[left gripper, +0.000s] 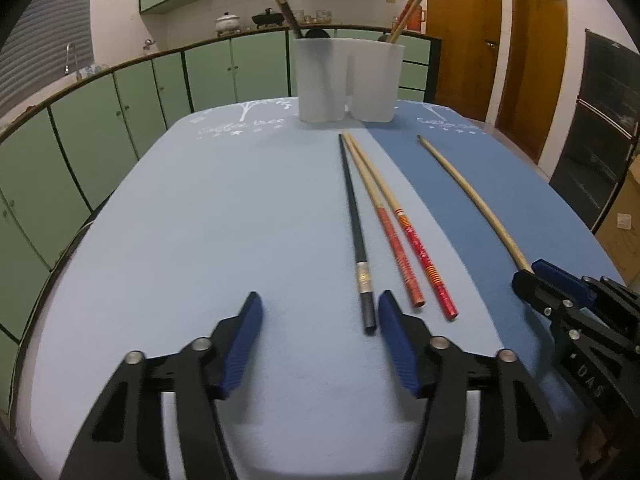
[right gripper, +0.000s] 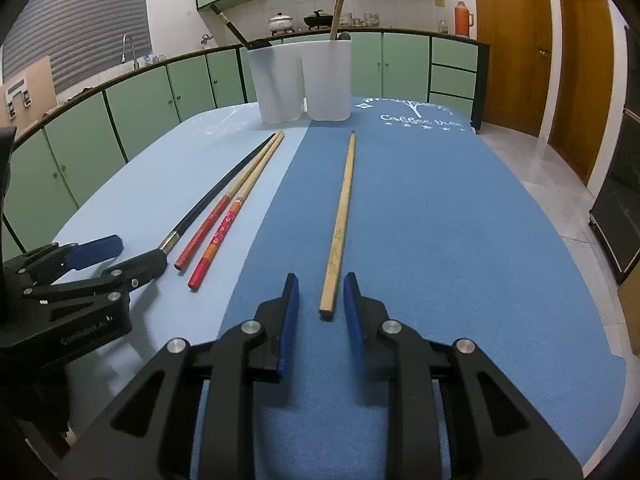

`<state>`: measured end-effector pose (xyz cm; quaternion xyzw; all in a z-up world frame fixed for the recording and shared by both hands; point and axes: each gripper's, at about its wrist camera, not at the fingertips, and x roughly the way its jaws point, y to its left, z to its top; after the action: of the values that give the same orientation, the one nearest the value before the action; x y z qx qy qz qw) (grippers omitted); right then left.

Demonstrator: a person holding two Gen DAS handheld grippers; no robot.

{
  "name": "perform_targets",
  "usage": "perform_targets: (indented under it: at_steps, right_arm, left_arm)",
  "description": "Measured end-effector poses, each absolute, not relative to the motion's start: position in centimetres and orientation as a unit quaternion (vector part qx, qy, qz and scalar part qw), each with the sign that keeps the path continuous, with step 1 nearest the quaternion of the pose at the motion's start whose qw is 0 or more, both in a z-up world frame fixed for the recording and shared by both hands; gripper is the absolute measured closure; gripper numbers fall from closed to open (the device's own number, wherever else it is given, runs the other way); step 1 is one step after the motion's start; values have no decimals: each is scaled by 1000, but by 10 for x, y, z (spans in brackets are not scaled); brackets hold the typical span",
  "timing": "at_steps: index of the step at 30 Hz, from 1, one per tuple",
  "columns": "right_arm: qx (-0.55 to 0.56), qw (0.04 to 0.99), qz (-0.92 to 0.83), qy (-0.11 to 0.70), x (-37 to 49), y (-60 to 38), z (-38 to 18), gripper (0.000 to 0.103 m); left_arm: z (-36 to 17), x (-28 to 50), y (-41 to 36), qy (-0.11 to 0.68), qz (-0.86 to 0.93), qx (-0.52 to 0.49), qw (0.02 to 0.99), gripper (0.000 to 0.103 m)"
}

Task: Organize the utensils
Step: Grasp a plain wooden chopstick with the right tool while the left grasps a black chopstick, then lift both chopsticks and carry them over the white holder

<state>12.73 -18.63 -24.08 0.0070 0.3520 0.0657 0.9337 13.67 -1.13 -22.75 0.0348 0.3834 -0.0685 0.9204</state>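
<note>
A: The room? 
B: A kitchen with green cabinets (right gripper: 140, 96); a two-tone blue table mat (right gripper: 440, 220), white twin-cup holder (right gripper: 304, 80) at its far edge.

A: Grippers? 
B: Left gripper (left gripper: 320, 312) parted beside the black chopstick (left gripper: 354, 216) — right gripper (right gripper: 320, 300) parted around the plain wooden chopstick (right gripper: 340, 220), not pressing.

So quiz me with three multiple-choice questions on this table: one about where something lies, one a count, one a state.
1. The plain wooden chopstick lies on:
A. the dark blue mat
B. the light blue mat
C. the floor

2. Chopsticks lying on the table:
A. two
B. four
C. six

3. The right claw is:
A. clamped on the chopstick
B. open around its end
C. holding a spoon

A: it rests wholly on dark blue.
B: black, two red-handled, one plain.
B: gaps show beside both pads.
</note>
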Motion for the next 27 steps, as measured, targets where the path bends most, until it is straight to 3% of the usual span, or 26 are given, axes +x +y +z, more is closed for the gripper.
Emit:
perform_targets:
  at_steps: [4,5,8,18,27]
  right_arm:
    - [14,934,58,352,128,-190,-242,89]
    - [17,934,57,353,129,-192,-242,95]
    - [32,930,61,361,133,-197,-241,97]
    - [22,933,58,354,133,-207,-217,97]
    - [8,950,66,304,132,-215,-165,97]
  left_arm:
    - [-227,138,-20,379,-75,38,922,70]
    - [-227,138,-23,378,-78,40,922,75]
    - [-227,139,-33,376,-86,45,921,93]
    - [-207,137,-28,381,-89,36,920,96]
    - [-145,131,-20,326,-91,40,940,96]
